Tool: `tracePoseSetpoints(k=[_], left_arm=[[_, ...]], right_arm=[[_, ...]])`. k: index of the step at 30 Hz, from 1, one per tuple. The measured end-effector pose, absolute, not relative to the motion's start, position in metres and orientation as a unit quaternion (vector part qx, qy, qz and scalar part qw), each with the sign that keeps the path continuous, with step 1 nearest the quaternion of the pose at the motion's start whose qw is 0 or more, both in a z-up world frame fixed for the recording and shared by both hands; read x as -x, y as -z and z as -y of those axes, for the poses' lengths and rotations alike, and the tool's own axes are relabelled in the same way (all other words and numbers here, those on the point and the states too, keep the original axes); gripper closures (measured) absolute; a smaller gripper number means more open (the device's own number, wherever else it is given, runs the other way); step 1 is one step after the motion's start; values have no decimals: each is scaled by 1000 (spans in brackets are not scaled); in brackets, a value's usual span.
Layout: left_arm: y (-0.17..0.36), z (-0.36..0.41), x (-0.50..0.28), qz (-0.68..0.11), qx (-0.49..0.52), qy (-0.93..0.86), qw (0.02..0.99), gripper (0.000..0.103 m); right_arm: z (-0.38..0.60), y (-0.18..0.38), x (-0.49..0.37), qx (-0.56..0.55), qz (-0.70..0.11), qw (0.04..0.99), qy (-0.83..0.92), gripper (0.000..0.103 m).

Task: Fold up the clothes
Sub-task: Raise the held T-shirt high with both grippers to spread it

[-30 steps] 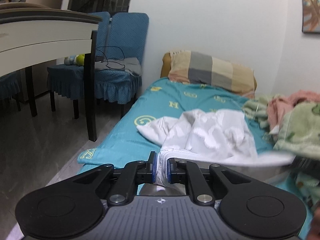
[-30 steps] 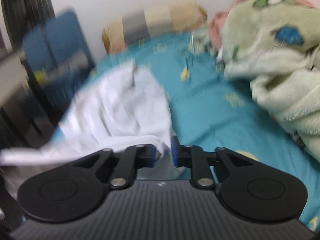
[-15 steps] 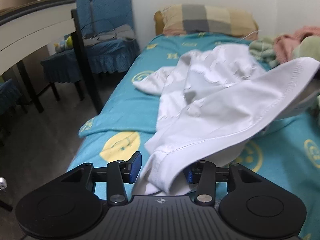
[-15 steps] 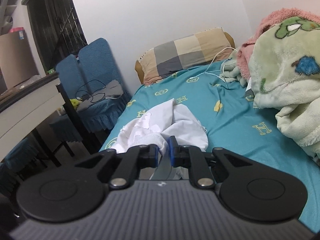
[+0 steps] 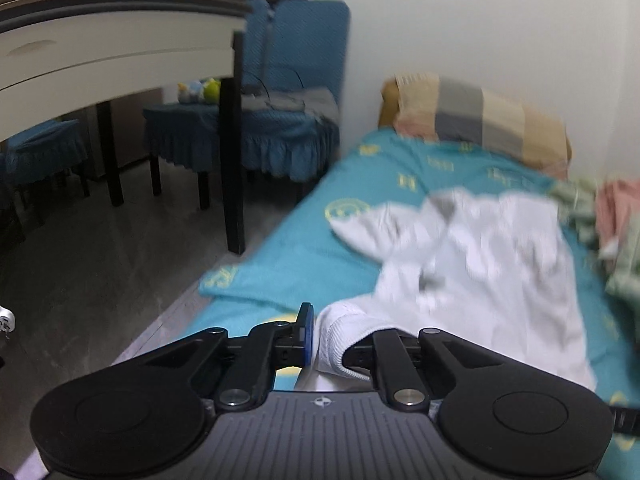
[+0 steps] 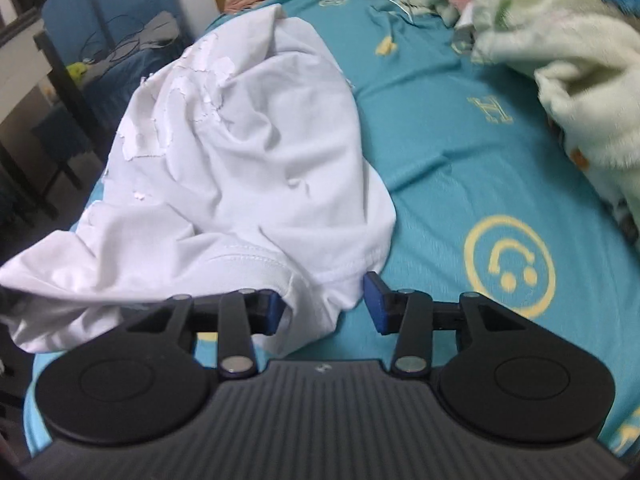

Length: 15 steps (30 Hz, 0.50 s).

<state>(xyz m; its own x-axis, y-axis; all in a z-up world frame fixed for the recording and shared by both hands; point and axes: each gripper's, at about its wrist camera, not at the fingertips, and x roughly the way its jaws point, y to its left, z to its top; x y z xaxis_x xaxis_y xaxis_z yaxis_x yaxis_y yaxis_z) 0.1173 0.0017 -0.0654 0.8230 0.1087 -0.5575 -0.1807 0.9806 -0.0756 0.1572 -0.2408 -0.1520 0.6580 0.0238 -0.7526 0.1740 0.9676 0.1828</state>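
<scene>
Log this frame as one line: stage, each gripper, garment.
stage: spreading shirt | left gripper: closing on ribbed edge | right gripper: opening, hem between pads | white shirt: crumpled on teal bedsheet

Each hand-held gripper — left (image 5: 328,344), right (image 6: 324,308) — is showing a matte black body: ribbed grey centre plate, two round side discs, silver screws on the linkage arms, blue pads on the fingertips (image 6: 376,300).
</scene>
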Motion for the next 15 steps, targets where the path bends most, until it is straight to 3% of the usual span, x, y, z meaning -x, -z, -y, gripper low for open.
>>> tracePoseSetpoints(k=[1,4,10,15], left_arm=[[59,-1,-115,-274,66,-71,957,94],[41,4,-108,-231,74,-54,969,95],[-16,16,-91,-126,50,-20,991,96],[-119,15,-84,-52,52,1,997,97]], right_arm=[[241,150,-154,-119,-407,905,48,78],[248,129,-142,-118,-351,926,77,90],[260,55,-116,-96,-184,969,132,93],[257,-44,-105,-74,-68,988,118,96]])
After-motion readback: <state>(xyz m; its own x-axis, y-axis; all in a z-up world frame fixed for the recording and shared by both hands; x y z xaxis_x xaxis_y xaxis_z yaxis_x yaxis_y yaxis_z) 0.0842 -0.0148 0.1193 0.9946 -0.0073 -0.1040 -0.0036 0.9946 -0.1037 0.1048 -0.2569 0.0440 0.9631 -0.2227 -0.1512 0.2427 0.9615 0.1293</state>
